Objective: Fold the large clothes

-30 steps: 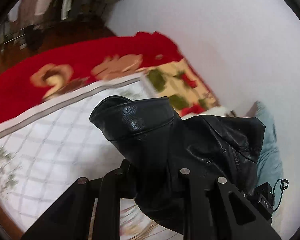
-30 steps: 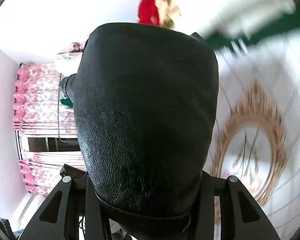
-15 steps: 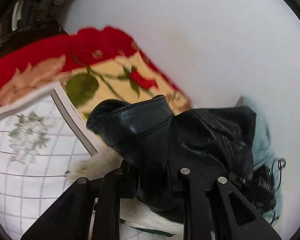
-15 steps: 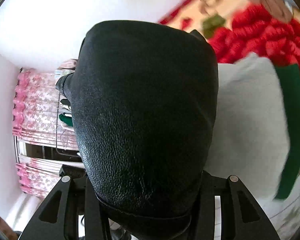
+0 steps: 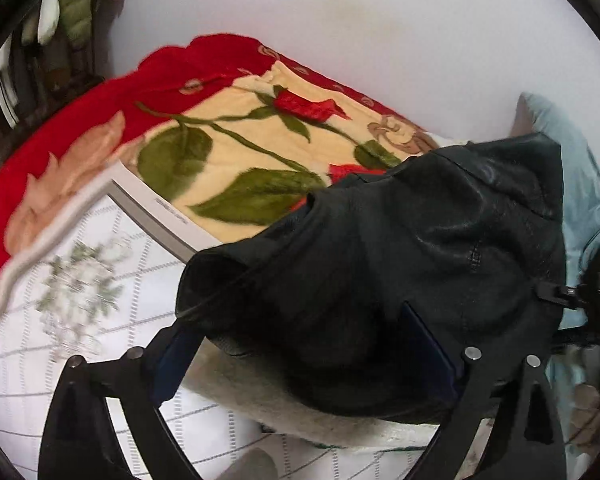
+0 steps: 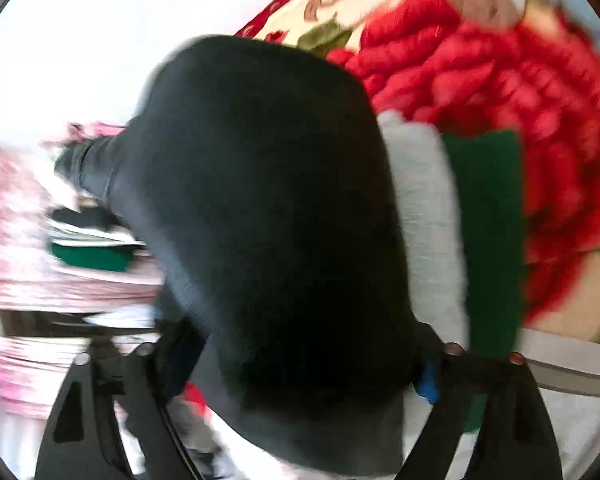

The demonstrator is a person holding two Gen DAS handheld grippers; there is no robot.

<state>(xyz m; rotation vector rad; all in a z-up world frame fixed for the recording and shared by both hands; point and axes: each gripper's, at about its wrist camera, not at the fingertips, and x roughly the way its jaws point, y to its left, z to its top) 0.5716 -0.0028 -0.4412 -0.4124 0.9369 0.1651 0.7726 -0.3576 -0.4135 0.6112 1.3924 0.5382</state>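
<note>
A black leather jacket (image 5: 400, 264) lies bunched between the wide-spread fingers of my left gripper (image 5: 312, 356), resting on a grey-white folded garment (image 5: 268, 404). The jaws stand open around it. In the right wrist view the same black jacket (image 6: 268, 240) fills the middle between the spread fingers of my right gripper (image 6: 300, 364), which also stands open around it. That view is blurred. A grey garment (image 6: 424, 200) and a dark green one (image 6: 488, 220) lie under and beside the jacket.
A white quilt with a grid pattern (image 5: 80, 280) covers the bed. A red and yellow rose blanket (image 5: 236, 136) lies behind it against the white wall. A red chunky-knit item (image 6: 500, 100) sits to the right. A pale blue cloth (image 5: 580, 184) is at far right.
Both grippers have opened from a closed grip on the jacket. The jacket has come down onto the stacked garments by the rose blanket. The right view has swung and is blurred.
</note>
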